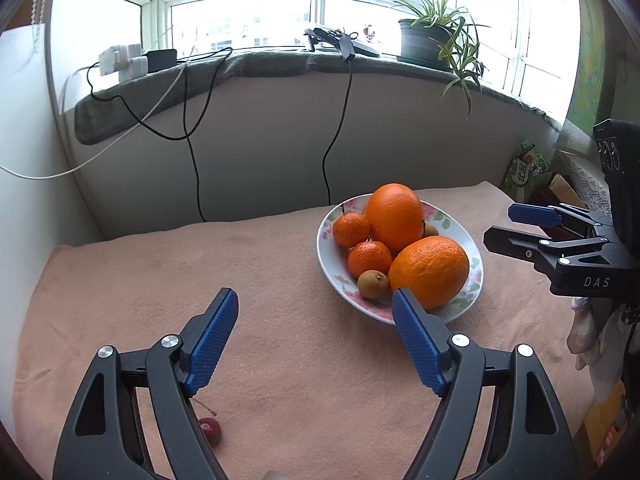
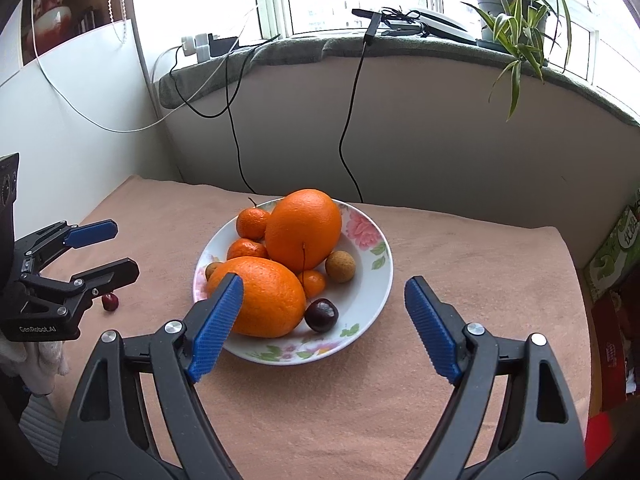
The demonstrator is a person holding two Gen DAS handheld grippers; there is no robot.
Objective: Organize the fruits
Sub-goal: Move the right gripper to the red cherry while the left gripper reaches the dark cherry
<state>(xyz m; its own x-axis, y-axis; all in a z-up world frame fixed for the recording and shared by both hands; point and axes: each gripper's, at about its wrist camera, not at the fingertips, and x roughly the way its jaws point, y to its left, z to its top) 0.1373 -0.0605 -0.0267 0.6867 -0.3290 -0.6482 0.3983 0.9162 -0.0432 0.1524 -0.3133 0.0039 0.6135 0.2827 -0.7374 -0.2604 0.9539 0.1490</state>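
Hiding behind left claw (image 1: 314, 308): cherry (image 1: 210, 431)

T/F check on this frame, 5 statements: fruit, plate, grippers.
1. Both grippers are open and empty. True: the left gripper and right gripper hold nothing.
2. One cherry lies on the cloth, off the plate. True.
3. The plate holds no cherry. False: a dark cherry sits at its near edge in the right wrist view.
4. The plate holds one big orange. False: there are two, a rear orange and a front orange.
5. The plate is plain white. False: it has a floral pattern.
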